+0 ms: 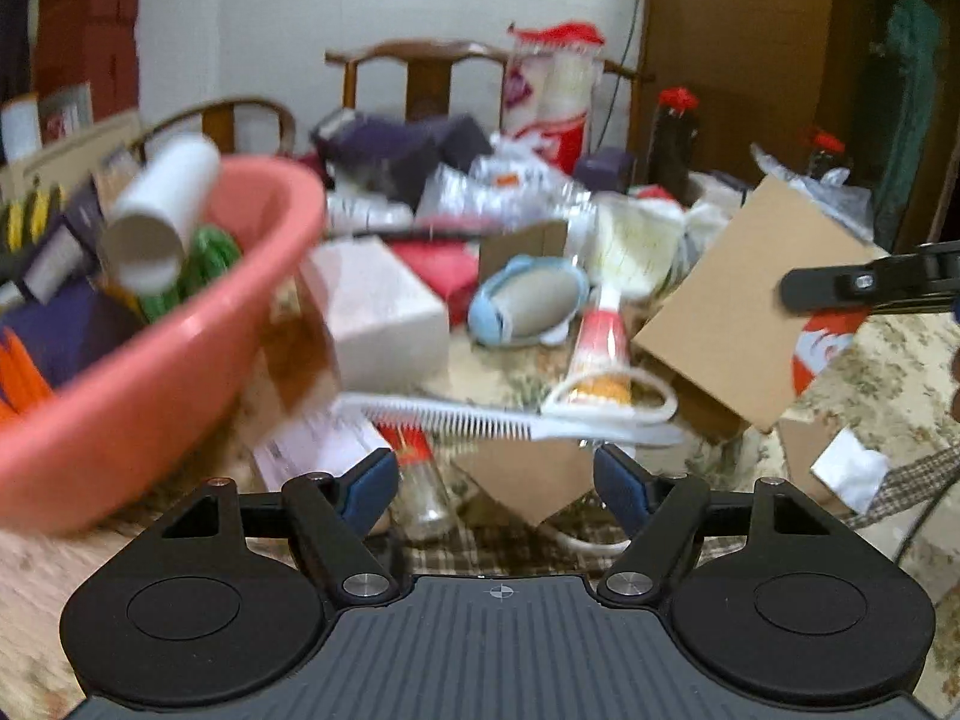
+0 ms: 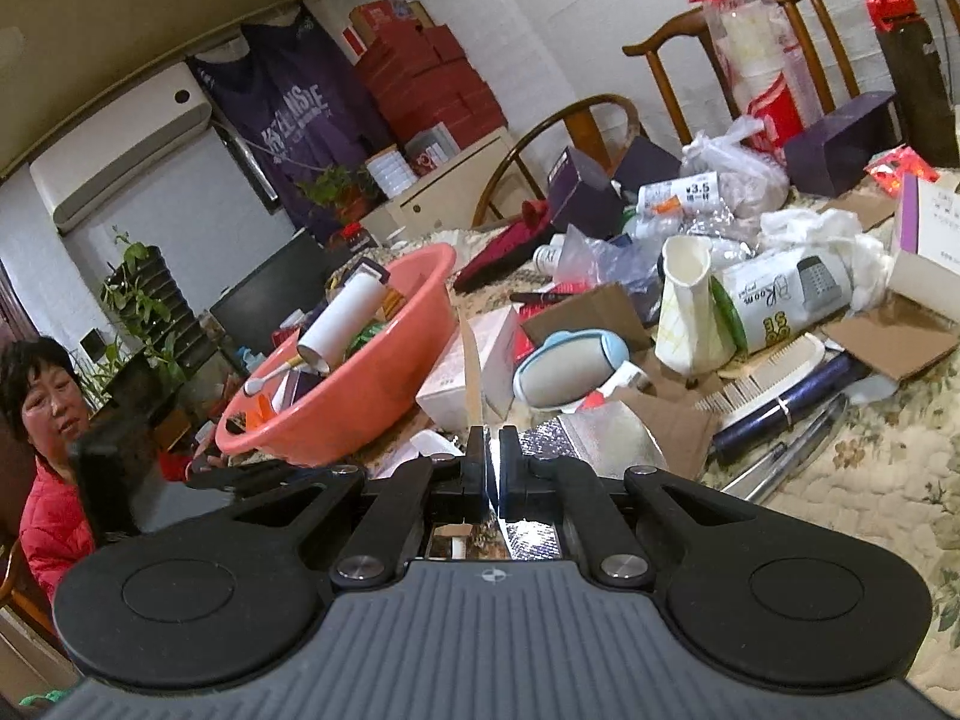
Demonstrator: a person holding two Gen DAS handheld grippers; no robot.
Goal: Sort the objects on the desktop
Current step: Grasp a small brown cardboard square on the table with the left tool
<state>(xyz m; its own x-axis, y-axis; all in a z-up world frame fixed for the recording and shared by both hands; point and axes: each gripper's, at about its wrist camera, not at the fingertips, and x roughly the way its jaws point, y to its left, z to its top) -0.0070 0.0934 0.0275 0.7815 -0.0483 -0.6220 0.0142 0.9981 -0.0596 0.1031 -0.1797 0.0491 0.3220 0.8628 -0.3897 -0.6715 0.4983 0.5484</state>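
My left gripper [image 1: 497,474] stands open, with nothing pressed between its blue pads [image 1: 372,480]. A white comb [image 1: 510,423] lies crosswise just beyond the fingertips, blurred. Past it are a small glass bottle [image 1: 423,489] and a cardboard scrap [image 1: 534,480]. A pink basin [image 1: 150,372] at the left holds a white tube [image 1: 162,216] and other items. My right gripper [image 2: 492,450] is shut on a brown cardboard sheet [image 2: 473,372], seen edge-on here. In the left wrist view that cardboard sheet [image 1: 750,300] hangs tilted at the right gripper's finger [image 1: 840,285].
The flowered tablecloth [image 2: 870,468] is crowded with a blue lint roller [image 2: 564,372], white box [image 1: 384,312], paper cup stack [image 2: 690,306], tissue pack [image 2: 786,294], beige comb [image 2: 762,378] and bags. Wooden chairs [image 1: 420,72] stand behind. A person in a red jacket [image 2: 48,480] sits at the left.
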